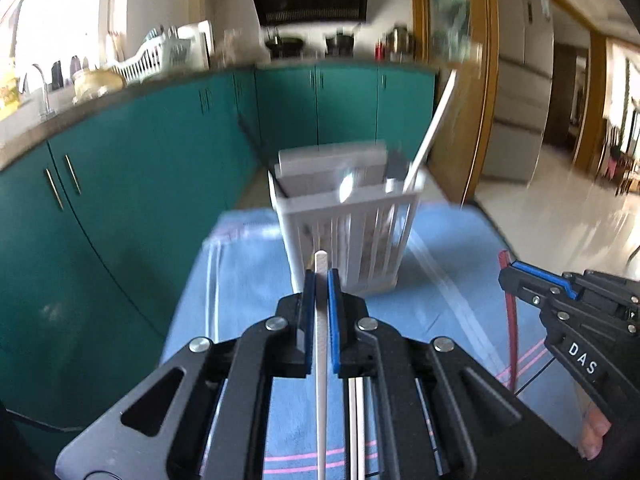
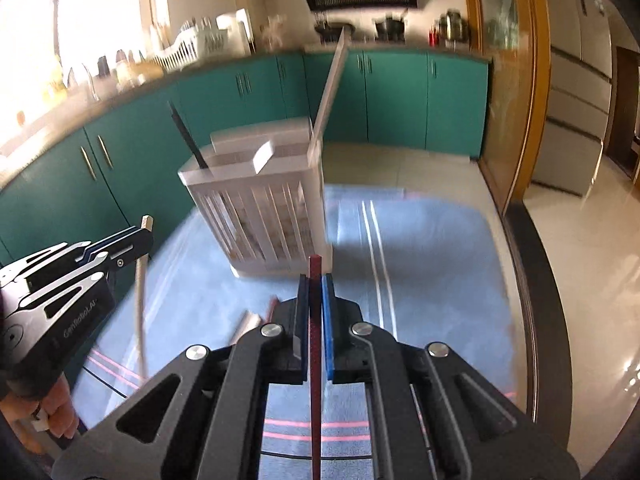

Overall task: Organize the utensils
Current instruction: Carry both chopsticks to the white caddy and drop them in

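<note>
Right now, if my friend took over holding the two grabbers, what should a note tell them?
Left gripper: shut on a white chopstick.
Right gripper: shut on a red chopstick.
The white slotted holder stands ahead on the blue cloth, with a white stick and a black stick already inside.
Left to do: drop both held chopsticks into the holder, then collect the pieces still on the cloth.

The 2 black two-finger grippers, left (image 1: 319, 280) and right (image 2: 316, 284), tilt downward, jaws clamped; fingers (image 1: 596, 434), apparently bare, grip the right handle.
</note>
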